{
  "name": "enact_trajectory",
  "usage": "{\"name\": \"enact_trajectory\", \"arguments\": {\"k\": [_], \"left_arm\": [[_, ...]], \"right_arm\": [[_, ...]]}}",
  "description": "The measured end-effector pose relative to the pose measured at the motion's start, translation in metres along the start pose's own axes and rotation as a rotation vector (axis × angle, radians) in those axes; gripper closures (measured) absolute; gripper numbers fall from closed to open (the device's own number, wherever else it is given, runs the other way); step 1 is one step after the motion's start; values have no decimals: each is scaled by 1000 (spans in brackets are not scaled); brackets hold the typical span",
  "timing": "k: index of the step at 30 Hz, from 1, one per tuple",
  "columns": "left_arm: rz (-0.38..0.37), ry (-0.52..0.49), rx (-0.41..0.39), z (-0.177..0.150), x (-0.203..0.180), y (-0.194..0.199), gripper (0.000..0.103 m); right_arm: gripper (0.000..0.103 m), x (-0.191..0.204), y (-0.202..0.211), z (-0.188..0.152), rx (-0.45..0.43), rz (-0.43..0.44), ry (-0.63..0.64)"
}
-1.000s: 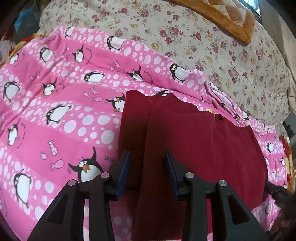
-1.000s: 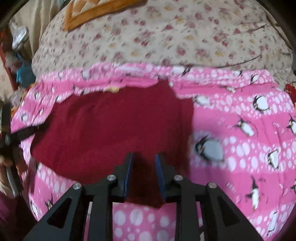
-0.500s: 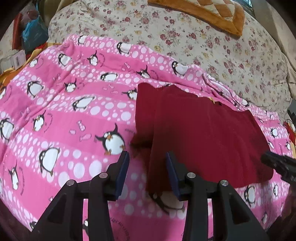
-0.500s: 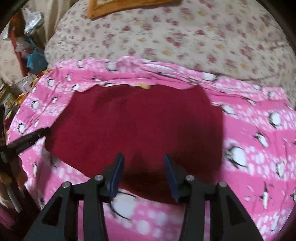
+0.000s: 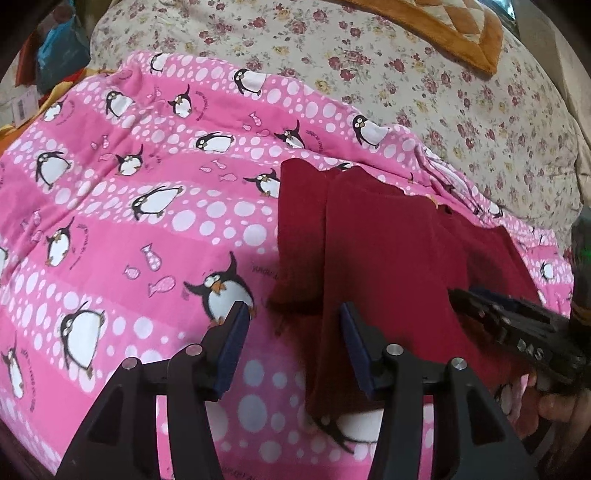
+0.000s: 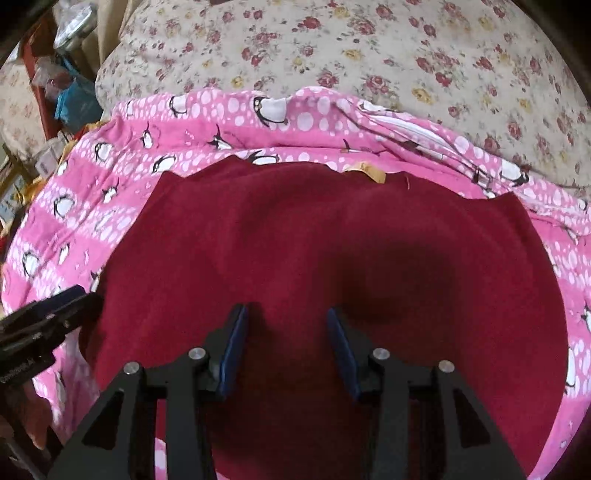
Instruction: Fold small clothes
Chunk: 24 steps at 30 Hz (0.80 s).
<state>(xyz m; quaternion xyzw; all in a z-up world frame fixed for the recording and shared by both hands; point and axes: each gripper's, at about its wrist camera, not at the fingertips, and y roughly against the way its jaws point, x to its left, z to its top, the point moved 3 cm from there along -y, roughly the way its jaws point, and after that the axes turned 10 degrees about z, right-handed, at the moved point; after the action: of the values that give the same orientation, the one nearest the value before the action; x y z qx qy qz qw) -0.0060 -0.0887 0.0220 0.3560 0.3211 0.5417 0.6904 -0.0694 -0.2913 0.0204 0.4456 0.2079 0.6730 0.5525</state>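
Two grippers: both hover over one dark red garment point(image 6: 314, 251) on a bed.
Garment: lies flat on a pink penguin-print blanket point(image 5: 110, 229), its left part folded over so a doubled strip runs along that edge; a small yellow tag point(image 6: 364, 171) shows at its far edge.
Left gripper point(image 5: 291, 317): jaws opening, blue pads apart; between them only pink blanket and the garment's near left corner, with the right pad at the folded edge but no pinch visible.
Right gripper point(image 6: 284, 321): jaws apart, nothing pinched; it hangs above the middle of the red cloth and casts a dark shadow on it.
Each gripper in the other's view: the right one enters the left wrist view from the right edge over the garment's right side; the left one shows at the left edge of the right wrist view, beside the garment's left border.
Beyond the blanket: a floral bedspread point(image 6: 369, 48) and an orange-bordered cushion point(image 5: 443, 26).
Person: fingers point(image 5: 550, 406) show under the right gripper.
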Motion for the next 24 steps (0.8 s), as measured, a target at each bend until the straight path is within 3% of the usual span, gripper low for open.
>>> {"name": "enact_trajectory", "arguments": {"k": [5, 9, 15, 18, 24], "left_arm": [[-43, 20, -16, 15, -7, -3, 72], [-71, 6, 1, 25, -16, -15, 72], [-88, 36, 50, 37, -17, -38, 88], [-107, 60, 40, 40, -16, -40, 103], [-128, 123, 17, 43, 0, -22, 103]], "right_arm": [[55, -8, 23, -10, -10, 44, -28], [49, -27, 51, -29, -29, 18, -15], [48, -62, 84, -43, -50, 19, -74], [48, -72, 90, -44, -55, 22, -86], [48, -72, 93, -45, -72, 33, -97]]}}
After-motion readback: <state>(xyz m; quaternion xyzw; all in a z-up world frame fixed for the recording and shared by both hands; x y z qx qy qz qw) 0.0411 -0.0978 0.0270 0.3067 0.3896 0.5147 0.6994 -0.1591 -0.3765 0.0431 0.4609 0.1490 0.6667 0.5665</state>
